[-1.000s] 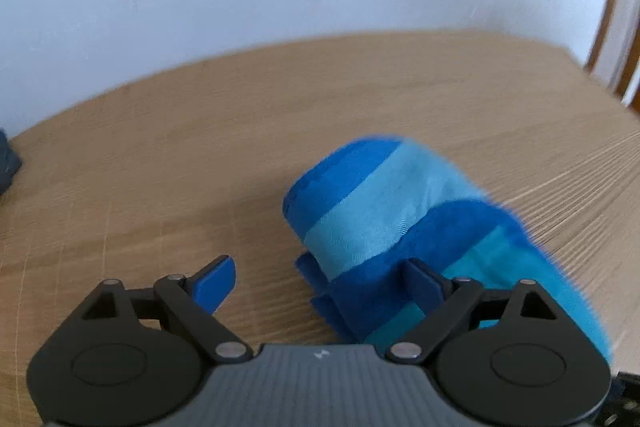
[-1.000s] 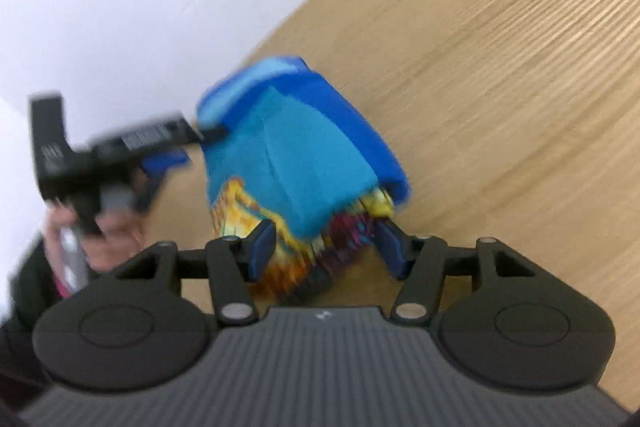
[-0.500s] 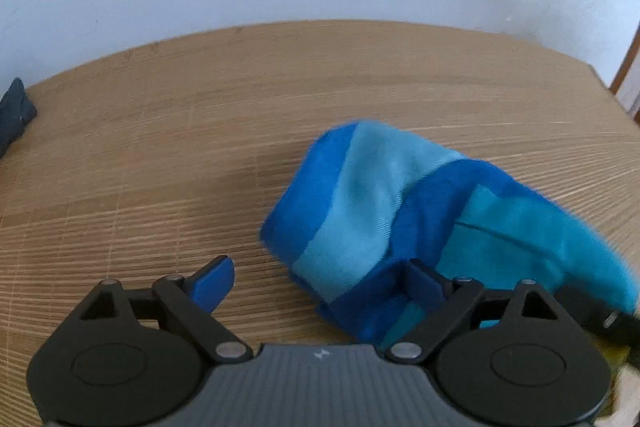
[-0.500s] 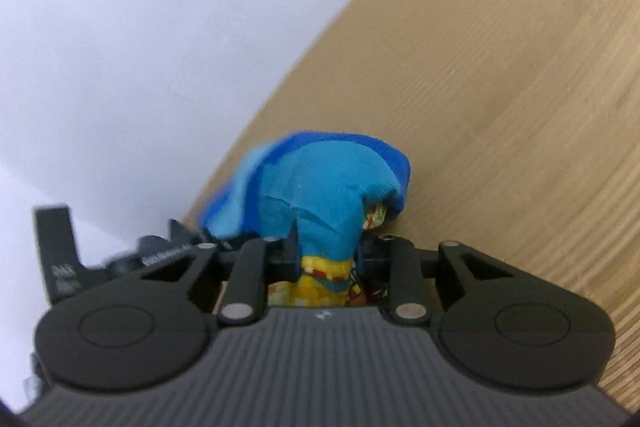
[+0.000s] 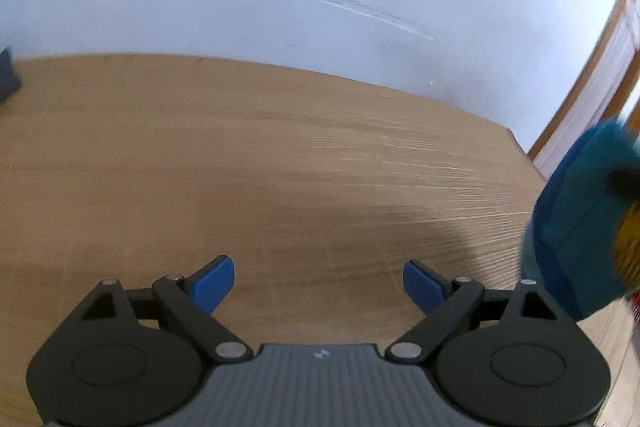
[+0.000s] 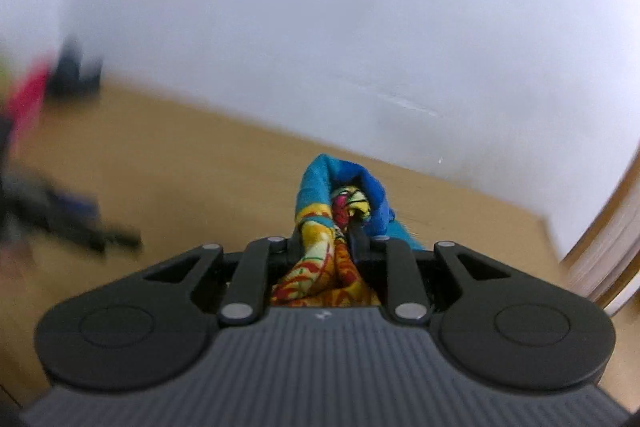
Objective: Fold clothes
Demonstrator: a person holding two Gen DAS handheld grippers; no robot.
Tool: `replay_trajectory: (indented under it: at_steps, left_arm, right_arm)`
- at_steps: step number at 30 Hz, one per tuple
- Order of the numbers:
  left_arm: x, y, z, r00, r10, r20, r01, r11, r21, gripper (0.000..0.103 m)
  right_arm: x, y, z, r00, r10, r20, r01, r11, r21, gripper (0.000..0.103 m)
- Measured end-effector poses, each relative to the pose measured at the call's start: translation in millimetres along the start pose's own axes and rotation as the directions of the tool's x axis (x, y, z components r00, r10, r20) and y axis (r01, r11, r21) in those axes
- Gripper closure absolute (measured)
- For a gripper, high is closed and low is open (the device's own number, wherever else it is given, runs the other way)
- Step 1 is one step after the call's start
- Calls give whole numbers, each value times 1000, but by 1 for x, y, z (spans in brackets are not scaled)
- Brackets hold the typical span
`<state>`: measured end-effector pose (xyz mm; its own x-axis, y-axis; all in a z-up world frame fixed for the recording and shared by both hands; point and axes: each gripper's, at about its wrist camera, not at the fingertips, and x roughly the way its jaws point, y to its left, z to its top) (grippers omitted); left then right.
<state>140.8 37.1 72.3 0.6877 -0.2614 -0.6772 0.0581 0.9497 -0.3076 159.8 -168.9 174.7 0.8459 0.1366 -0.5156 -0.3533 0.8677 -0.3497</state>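
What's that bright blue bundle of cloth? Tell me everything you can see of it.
The cloth is a soft, bunched garment, blue and turquoise outside, with a yellow, red and pink print inside. The right gripper is shut on it, fabric squeezed between the black fingers and spilling back toward the camera. In the left view it appears blurred at the far right edge, above the wooden table. Its exact type cannot be told.

No text, number or brand name can be read in either view. Only a small pale mark, like a logo, stands on the grey ribbed body of the left gripper [image 5: 319,284] and of the right gripper [image 6: 324,239]; it has no letters.
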Motion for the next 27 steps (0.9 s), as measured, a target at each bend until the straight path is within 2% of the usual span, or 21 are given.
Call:
replay_trajectory:
  at_steps: [2, 4, 5, 9, 11, 14, 16, 18, 19, 21, 23, 25, 27]
  left_arm:
    - [-16, 14, -13, 1000, 25, 3, -25, 999, -33, 10]
    - [-30, 38, -28, 997, 83, 1, -83, 995, -62, 10]
    - [-36, 49, -34, 994, 113, -4, -113, 991, -76, 10]
    - [-62, 87, -53, 973, 225, -46, -229, 962, -145, 10]
    - [-72, 93, -56, 972, 230, -38, -234, 960, -156, 10]
    - [-67, 80, -48, 980, 199, -19, -200, 972, -123, 10]
    - [-60, 59, -45, 990, 139, -5, -139, 988, -66, 10]
    - [-52, 34, -45, 998, 70, -1, -70, 997, 14, 9]
    - [-48, 20, -47, 999, 40, -5, -39, 997, 63, 9]
    - [-35, -13, -51, 999, -33, -41, 39, 987, 158, 9]
    - [-22, -31, -54, 991, -96, -91, 111, 978, 177, 9]
    - [-11, -44, -56, 981, -141, -132, 162, 972, 169, 9]
    - [2, -49, -53, 981, -124, -152, 147, 977, 153, 9]
  right_arm:
    - [9, 37, -6, 998, 66, 8, -66, 997, -27, 81]
    - [18, 75, -11, 991, 133, 14, -132, 990, -55, 84]
    - [22, 93, -14, 986, 166, 16, -164, 984, -69, 88]
    - [40, 168, -25, 955, 296, 20, -291, 948, -125, 85]
    - [49, 202, -30, 935, 353, 22, -346, 926, -151, 81]
    - [58, 167, -21, 955, 283, 84, -271, 954, -131, 63]
    - [66, 125, -21, 977, 208, 42, -208, 978, -19, 60]
    - [51, 71, -47, 992, 123, -33, -116, 979, 167, 60]
    - [56, 47, -56, 993, 85, -77, -60, 957, 283, 60]
    - [64, 3, -75, 984, 56, -166, 34, 870, 492, 55]
    - [73, -31, -98, 971, 142, -191, 26, 734, 678, 55]
    - [86, -49, -112, 952, 276, -131, -58, 586, 809, 55]
    - [102, -47, -118, 941, 328, -83, -91, 481, 872, 56]
